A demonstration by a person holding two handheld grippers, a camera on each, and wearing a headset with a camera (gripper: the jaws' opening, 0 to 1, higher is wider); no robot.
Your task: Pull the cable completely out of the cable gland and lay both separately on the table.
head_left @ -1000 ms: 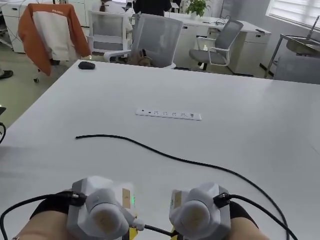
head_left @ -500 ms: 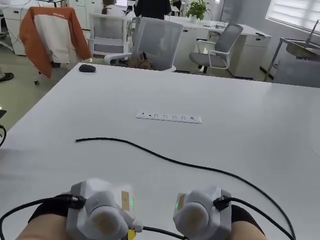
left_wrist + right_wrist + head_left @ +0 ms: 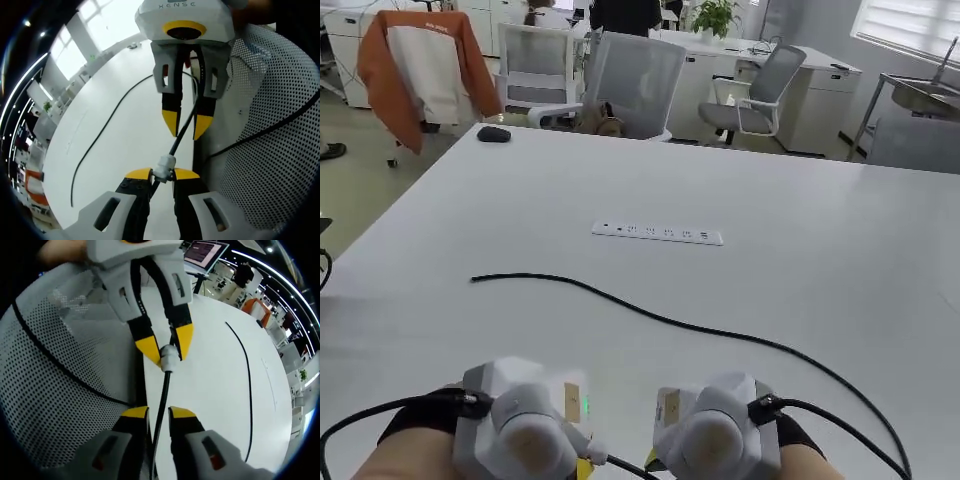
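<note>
In the left gripper view, the white cable gland (image 3: 164, 166) is pinched between the tips of the left gripper (image 3: 162, 174). The black cable (image 3: 163, 390) is seen passing between the jaws of the right gripper (image 3: 159, 413); clamping cannot be confirmed. In the head view, its length is shown lying across the table (image 3: 820, 250).

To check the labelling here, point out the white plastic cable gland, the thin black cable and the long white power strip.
white plastic cable gland (image 3: 164, 167), left gripper view, its body.
thin black cable (image 3: 182, 132), left gripper view, the stretch just beyond the gland.
long white power strip (image 3: 657, 231), head view, middle of its top face.
</note>
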